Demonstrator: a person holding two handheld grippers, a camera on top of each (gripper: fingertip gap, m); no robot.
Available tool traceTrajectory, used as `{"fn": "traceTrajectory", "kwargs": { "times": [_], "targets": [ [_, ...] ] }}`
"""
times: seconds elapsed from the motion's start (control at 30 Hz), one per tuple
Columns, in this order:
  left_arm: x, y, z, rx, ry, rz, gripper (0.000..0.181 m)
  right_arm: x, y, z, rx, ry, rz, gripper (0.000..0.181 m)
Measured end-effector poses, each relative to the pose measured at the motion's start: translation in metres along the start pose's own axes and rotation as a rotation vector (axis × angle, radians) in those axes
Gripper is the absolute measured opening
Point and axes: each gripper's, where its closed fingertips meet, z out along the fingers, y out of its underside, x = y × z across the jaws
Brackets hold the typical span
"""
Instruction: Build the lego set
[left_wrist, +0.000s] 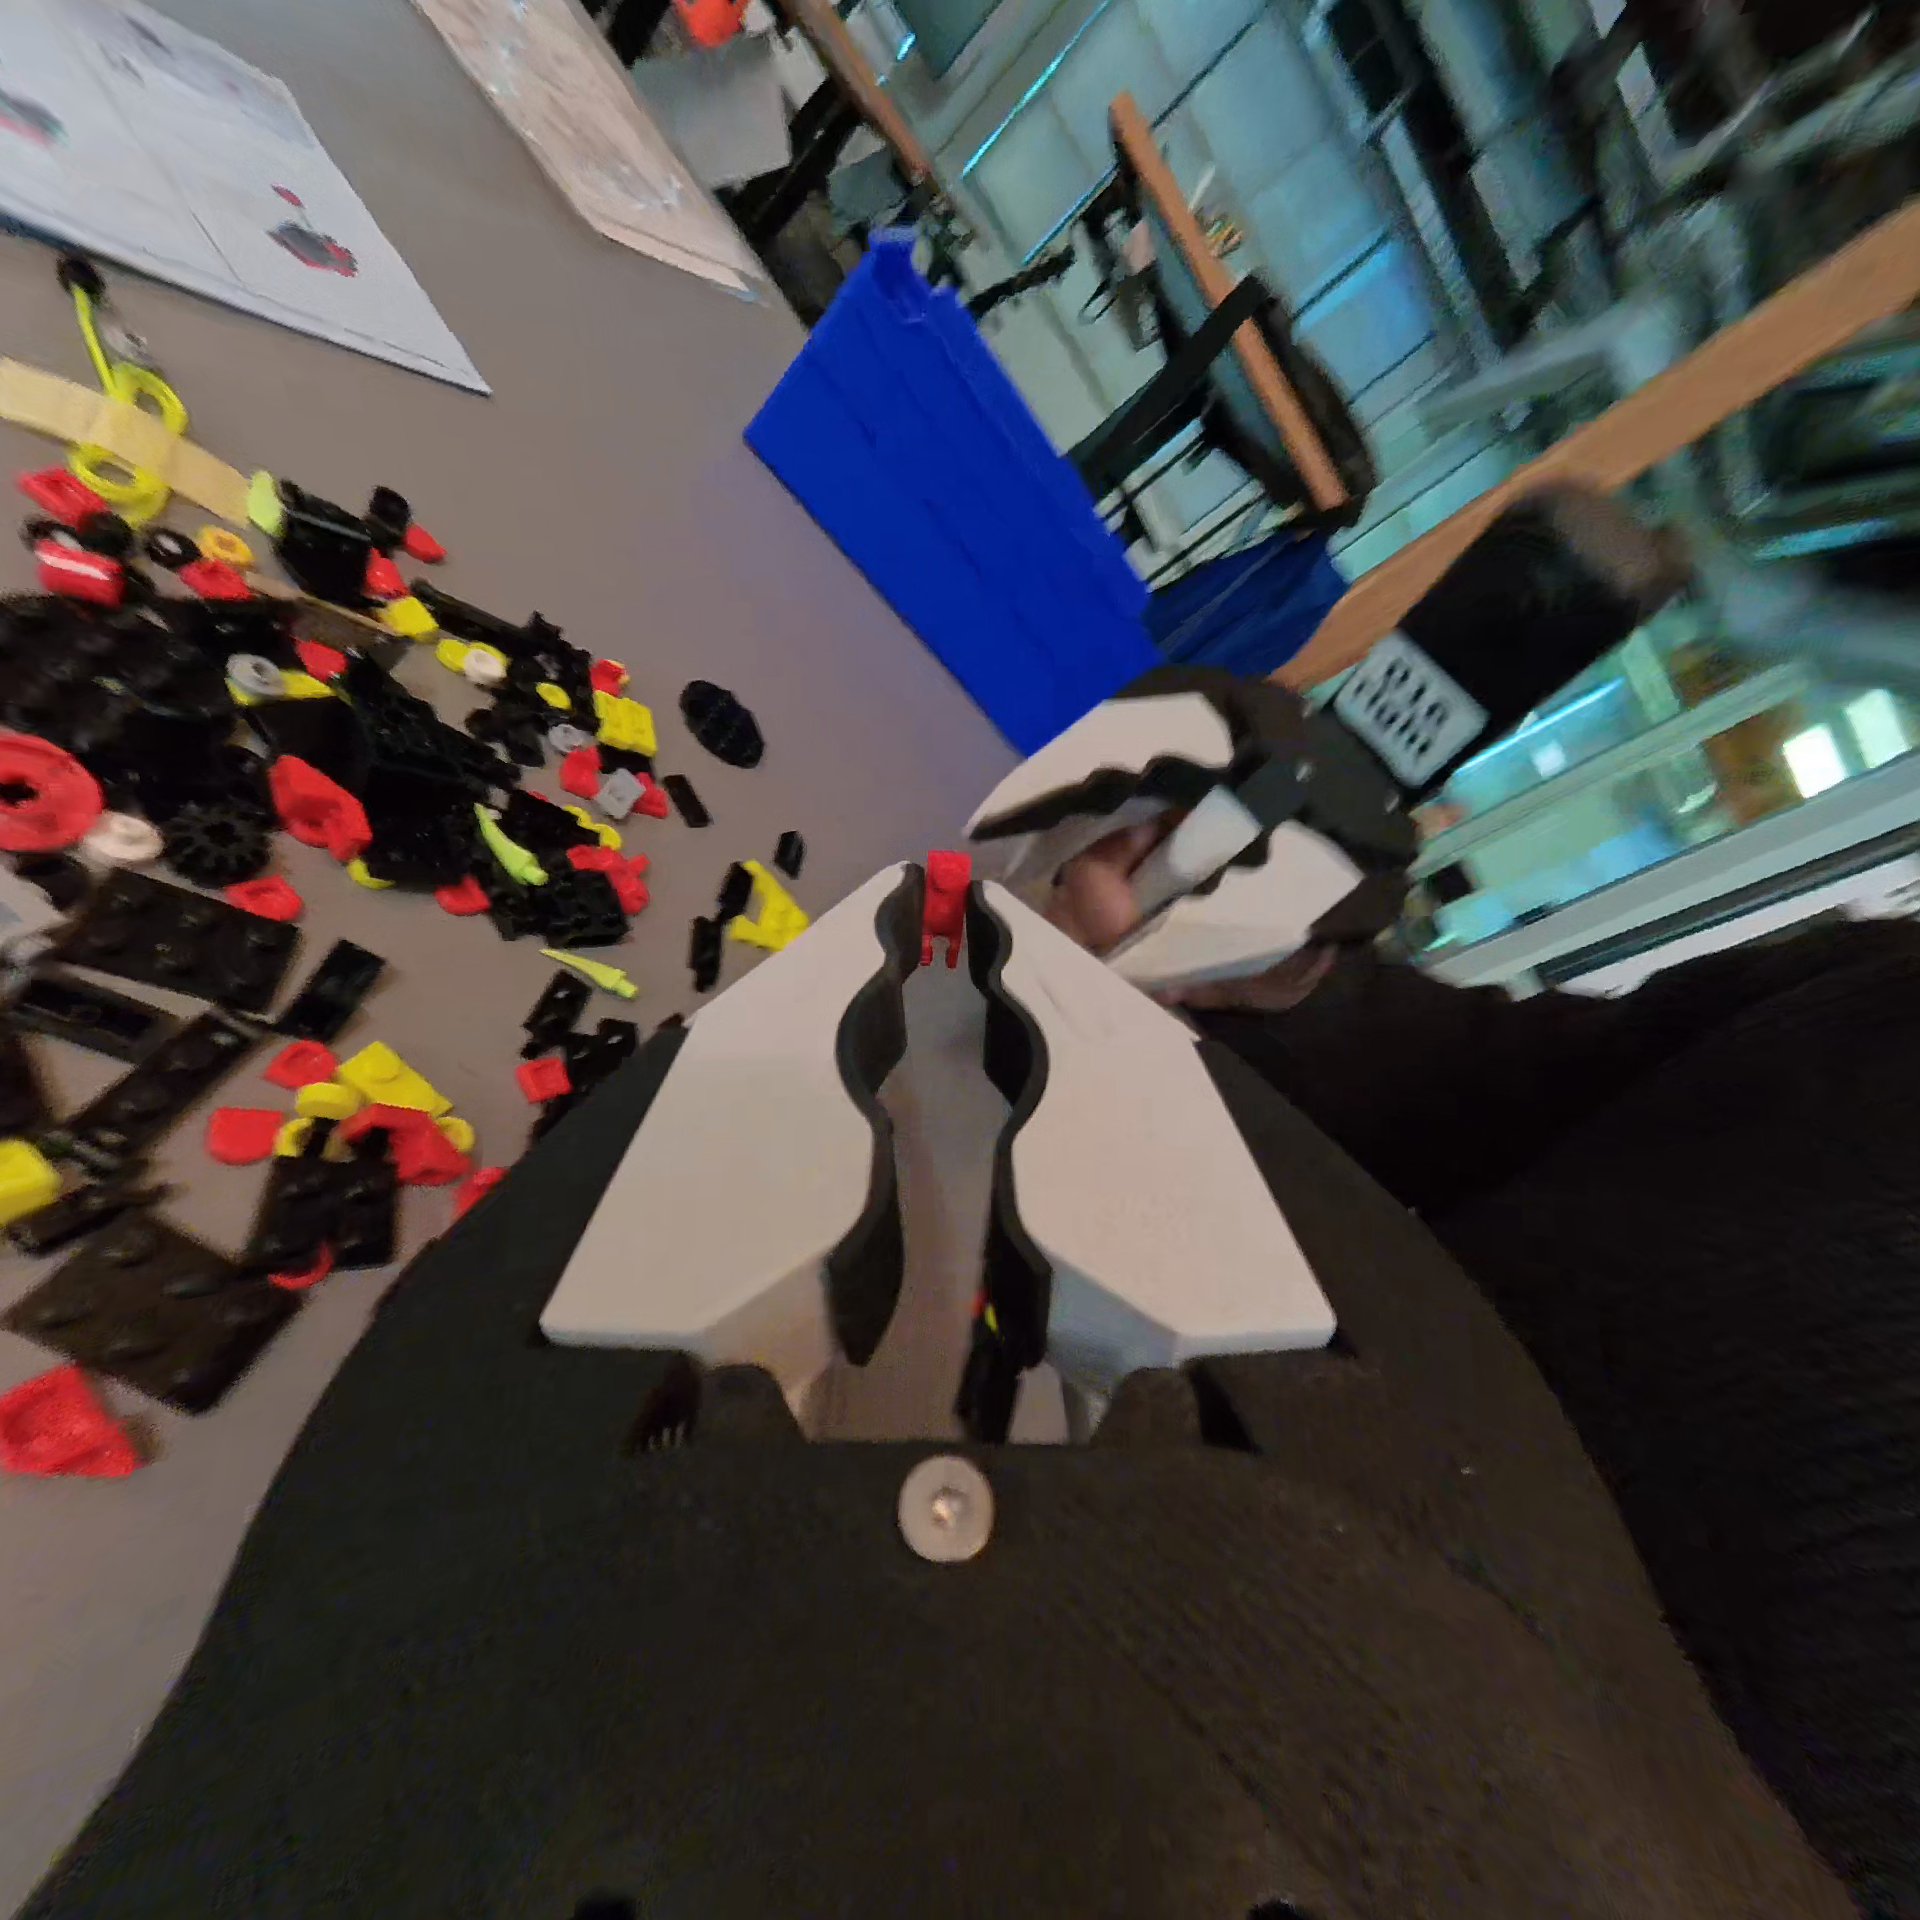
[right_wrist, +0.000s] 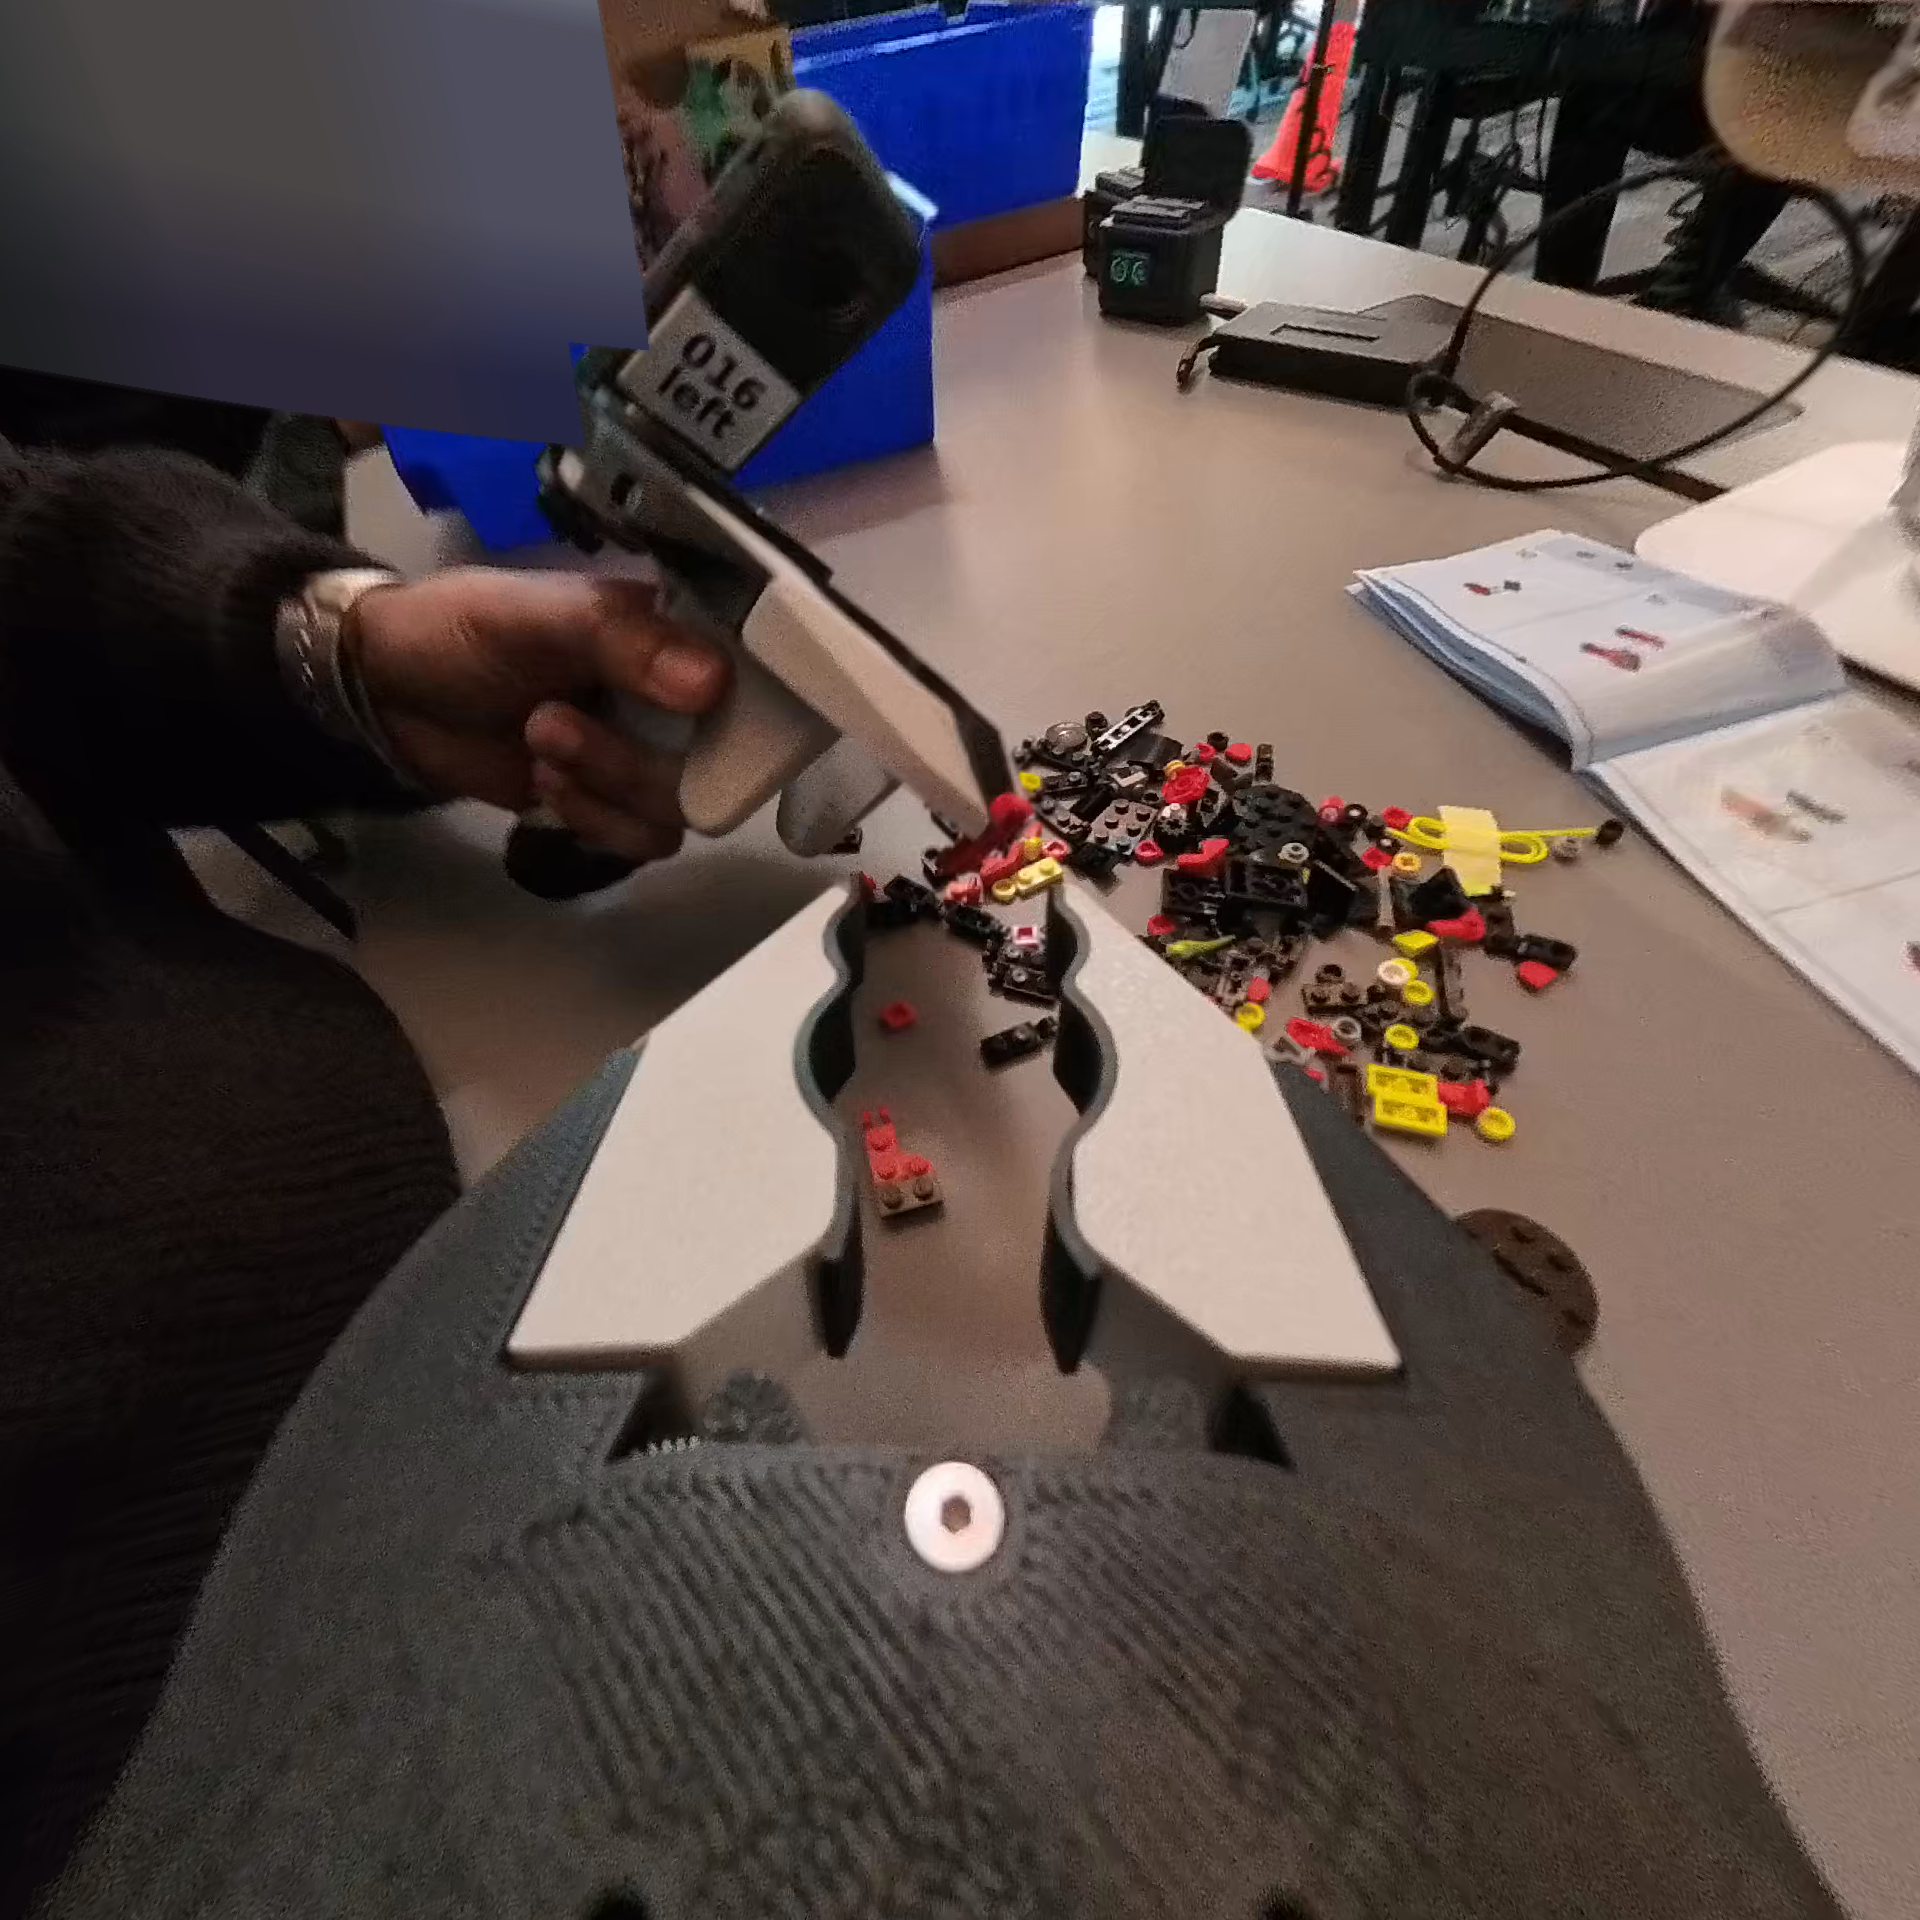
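Observation:
My left gripper (left_wrist: 945, 902) is shut on a small red lego piece (left_wrist: 945, 906), pinched at its fingertips and lifted above the table. It also shows in the right wrist view (right_wrist: 987, 826), held by a hand, with the red piece (right_wrist: 1003, 816) at its tip over the pile. My right gripper (right_wrist: 956, 904) is open and empty, above the grey table. Between its fingers lie a small red-and-brown assembly (right_wrist: 899, 1164), a red stud piece (right_wrist: 896, 1015) and a black plate (right_wrist: 1018, 1039). A pile of black, red and yellow lego parts (right_wrist: 1299, 914) lies beyond; the pile also shows in the left wrist view (left_wrist: 312, 831).
An open instruction booklet (right_wrist: 1590, 634) lies at the right of the table, also in the left wrist view (left_wrist: 187, 177). A blue bin (right_wrist: 883, 364) stands at the back, also in the left wrist view (left_wrist: 935, 499). A black charger and cables (right_wrist: 1455, 353) lie far back.

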Motion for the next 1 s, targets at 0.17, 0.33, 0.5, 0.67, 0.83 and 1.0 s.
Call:
{"fn": "traceTrajectory", "kwargs": {
  "times": [0.17,0.33,0.5,0.67,0.83,1.0],
  "targets": [
    [-0.005,0.016,0.006,-0.129,-0.172,0.352,0.005,0.005,-0.009,-0.007,0.071,-0.087,0.223,0.032],
    [-0.006,0.028,0.012,-0.194,-0.223,0.5,0.005,0.003,0.002,-0.004,0.019,-0.131,0.304,0.027],
    [-0.007,0.033,0.013,-0.227,-0.246,0.572,0.005,0.004,0.014,0.0,-0.039,-0.13,0.344,0.023],
    [-0.011,0.036,0.013,-0.254,-0.286,0.654,0.005,0.0,0.024,0.004,-0.087,-0.17,0.415,0.025],
    [-0.012,0.039,0.014,-0.275,-0.309,0.722,0.005,0.0,0.034,0.006,-0.137,-0.155,0.417,0.022],
    [-0.012,0.04,0.014,-0.281,-0.319,0.759,0.005,-0.002,0.036,0.006,-0.146,-0.18,0.459,0.013]
  ]
}}
